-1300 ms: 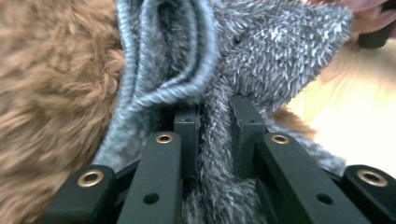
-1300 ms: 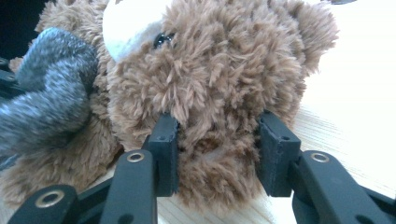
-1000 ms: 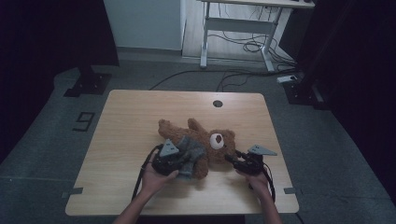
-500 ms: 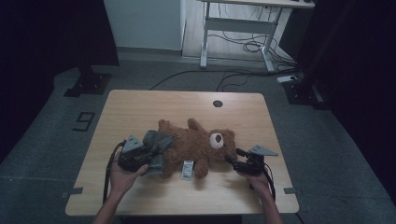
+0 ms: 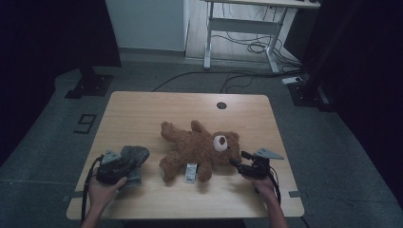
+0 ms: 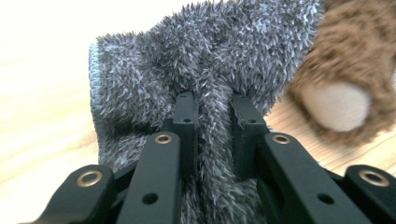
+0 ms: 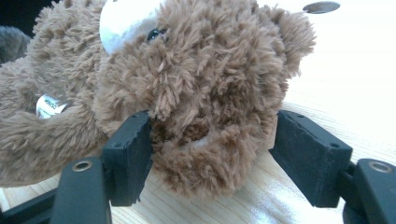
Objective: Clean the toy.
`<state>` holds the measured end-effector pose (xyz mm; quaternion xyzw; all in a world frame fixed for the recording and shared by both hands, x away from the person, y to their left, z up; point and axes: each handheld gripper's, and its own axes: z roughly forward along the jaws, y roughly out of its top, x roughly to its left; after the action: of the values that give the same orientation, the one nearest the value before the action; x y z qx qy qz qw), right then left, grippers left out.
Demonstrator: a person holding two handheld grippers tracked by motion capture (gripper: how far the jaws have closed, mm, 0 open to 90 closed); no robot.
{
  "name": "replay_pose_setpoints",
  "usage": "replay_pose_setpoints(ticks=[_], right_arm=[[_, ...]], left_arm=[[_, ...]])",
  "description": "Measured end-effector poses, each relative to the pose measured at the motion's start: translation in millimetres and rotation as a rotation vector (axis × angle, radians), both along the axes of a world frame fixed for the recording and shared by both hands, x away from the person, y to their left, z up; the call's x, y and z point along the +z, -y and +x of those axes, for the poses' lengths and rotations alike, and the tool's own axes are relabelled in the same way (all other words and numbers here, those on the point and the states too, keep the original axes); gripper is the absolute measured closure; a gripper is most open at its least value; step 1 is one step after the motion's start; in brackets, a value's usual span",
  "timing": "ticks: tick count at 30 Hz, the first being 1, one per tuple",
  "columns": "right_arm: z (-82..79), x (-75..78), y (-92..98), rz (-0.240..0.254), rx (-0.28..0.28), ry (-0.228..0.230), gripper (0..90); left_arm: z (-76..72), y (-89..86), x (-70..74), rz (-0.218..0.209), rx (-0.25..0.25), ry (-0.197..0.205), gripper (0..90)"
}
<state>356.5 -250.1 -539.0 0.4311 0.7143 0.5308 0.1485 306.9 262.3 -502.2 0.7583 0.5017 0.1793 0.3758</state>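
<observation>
Grey fuzzy garment point(image 5: 129, 160) is sitting at the near-left of the bench point(image 5: 142, 109), clear of the brown teddy bear point(image 5: 199, 149) lying mid-bench on its back with its head toward your right. Your left claw point(image 5: 124, 164) is clamping a fold of that grey fabric; in the left gripper view the pile is bunching up tight between the two black jaws point(image 6: 212, 135), with a bear paw showing just beyond.

Your right claw point(image 5: 236, 164) is sitting at the bear's head. Its jaws have just been opening, and in the right gripper view they are standing either side of the bear's ear point(image 7: 210, 140): left pad close against the fur, right pad clearly off it. So it is letting go rather than gripping.

Reading this as the undressing step finishing: garment looks off, bear released. Next you are probably setting the garment down flat at bench left, then opening the left claw. Watch for pile snagging on the pads.
</observation>
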Motion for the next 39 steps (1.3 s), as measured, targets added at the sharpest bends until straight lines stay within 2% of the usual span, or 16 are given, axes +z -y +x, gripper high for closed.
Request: replay_pose_setpoints(ticks=[7, 11, 12, 14, 15, 19, 24, 29, 32, 34, 36, 39], right_arm=[[-0.4, -0.1, 0.0, -0.003, 0.0, -0.001, 29.1], [-0.4, 0.0, 0.6, 0.001, 0.003, 0.003, 28.5], [-0.7, 0.3, 0.8, 0.004, 0.0, 0.004, 28.1], [-1.2, 1.3, 1.9, 0.008, -0.004, 0.006, 27.7], [-1.5, 2.4, 2.5, 0.009, -0.007, 0.006, 27.5], [-3.9, 8.8, 4.6, 0.017, -0.012, 0.021, 27.0], [-5.9, 12.5, 3.8, 0.013, -0.012, 0.031, 26.3], [-8.5, 16.4, 2.6, 0.004, -0.007, 0.041, 26.0], [-10.9, 19.8, 1.5, 0.002, -0.003, 0.052, 26.0], [-12.3, 21.7, 0.0, 0.0, -0.004, 0.058, 26.0], [-14.0, 23.6, -1.2, -0.006, 0.0, 0.064, 26.0], [-17.1, 25.0, -2.4, -0.011, 0.001, 0.071, 26.0]], left_arm=[[8.5, 3.3, -13.1, 0.053, 0.015, -0.034, 73.0], [12.5, 4.8, -15.8, 0.066, 0.026, -0.047, 66.3], [12.9, 4.3, -15.3, 0.062, 0.032, -0.043, 61.2], [11.8, 2.1, -11.2, 0.052, 0.049, -0.018, 49.7], [9.9, 0.9, -7.4, 0.046, 0.056, 0.009, 42.8], [2.8, -0.6, 11.5, 0.023, 0.044, 0.075, 30.7], [-3.6, 6.0, 27.9, 0.001, 0.027, 0.129, 25.8], [-5.0, 17.0, 31.9, -0.013, -0.009, 0.137, 21.4], [-9.0, 26.8, 33.7, 0.001, -0.01, 0.195, 21.0], [-10.8, 35.0, 35.0, -0.012, -0.027, 0.215, 20.7], [-11.6, 43.9, 35.5, -0.026, -0.048, 0.223, 20.4], [-11.0, 56.9, 34.3, -0.04, -0.09, 0.213, 20.0]])
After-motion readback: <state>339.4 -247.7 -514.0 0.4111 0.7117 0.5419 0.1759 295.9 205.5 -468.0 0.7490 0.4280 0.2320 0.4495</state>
